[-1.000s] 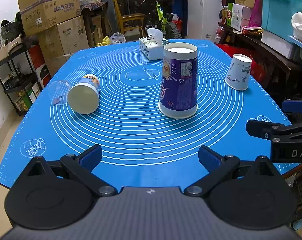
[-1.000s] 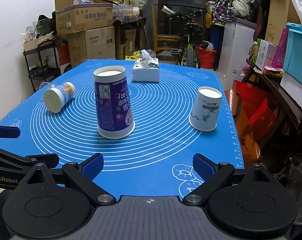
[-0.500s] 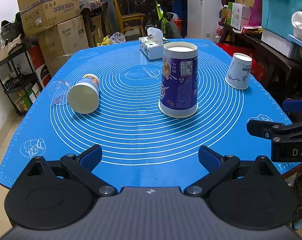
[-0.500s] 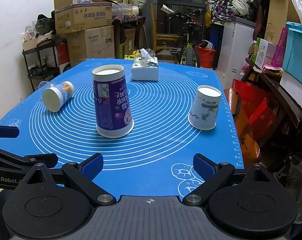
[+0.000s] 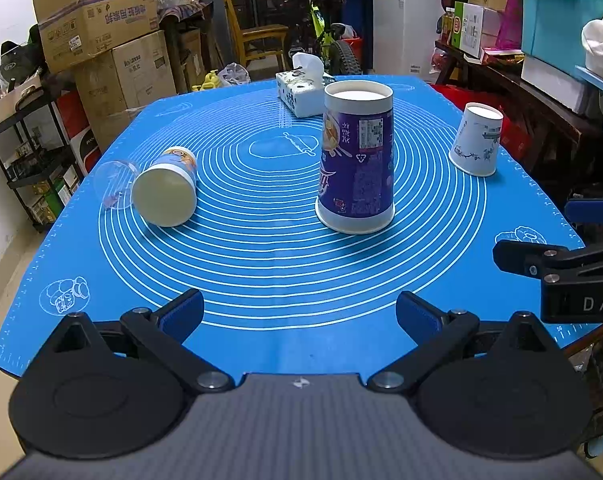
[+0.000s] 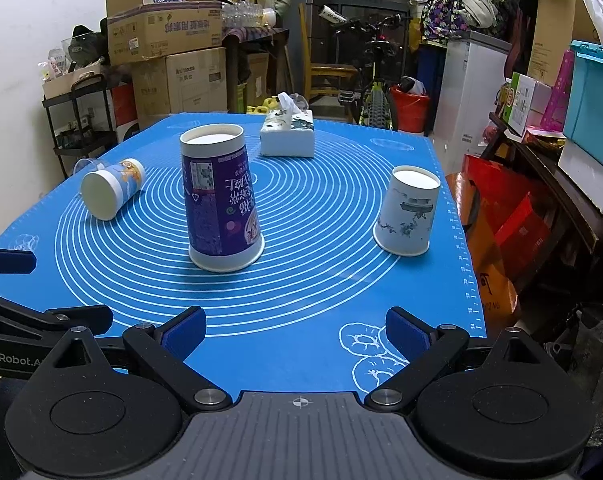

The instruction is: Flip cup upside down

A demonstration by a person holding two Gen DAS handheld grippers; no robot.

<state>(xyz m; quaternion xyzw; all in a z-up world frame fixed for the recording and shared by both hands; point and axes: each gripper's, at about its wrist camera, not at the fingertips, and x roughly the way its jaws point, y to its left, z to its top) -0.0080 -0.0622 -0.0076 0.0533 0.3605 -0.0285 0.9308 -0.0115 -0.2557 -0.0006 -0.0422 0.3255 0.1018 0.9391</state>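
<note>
A tall purple paper cup [image 5: 356, 164] stands upside down in the middle of the blue mat [image 5: 261, 264]; it also shows in the right wrist view [image 6: 220, 200]. A small white cup [image 5: 476, 140] stands upside down at the right [image 6: 407, 211]. A third cup [image 5: 166, 187] lies on its side at the left [image 6: 111, 189], with a clear plastic cup [image 5: 111, 184] beside it. My left gripper [image 5: 299, 314] is open and empty near the mat's front edge. My right gripper [image 6: 295, 330] is open and empty at the front right.
A tissue box [image 5: 301, 94] stands at the mat's far side. Cardboard boxes [image 5: 101, 40], a bicycle [image 6: 375, 92] and shelves crowd the room behind. Cluttered furniture [image 6: 541, 168] stands close to the table's right edge.
The right gripper has drifted slightly forward, so the cups sit a little nearer in its view. The left gripper has hardly moved. Both stay open.
</note>
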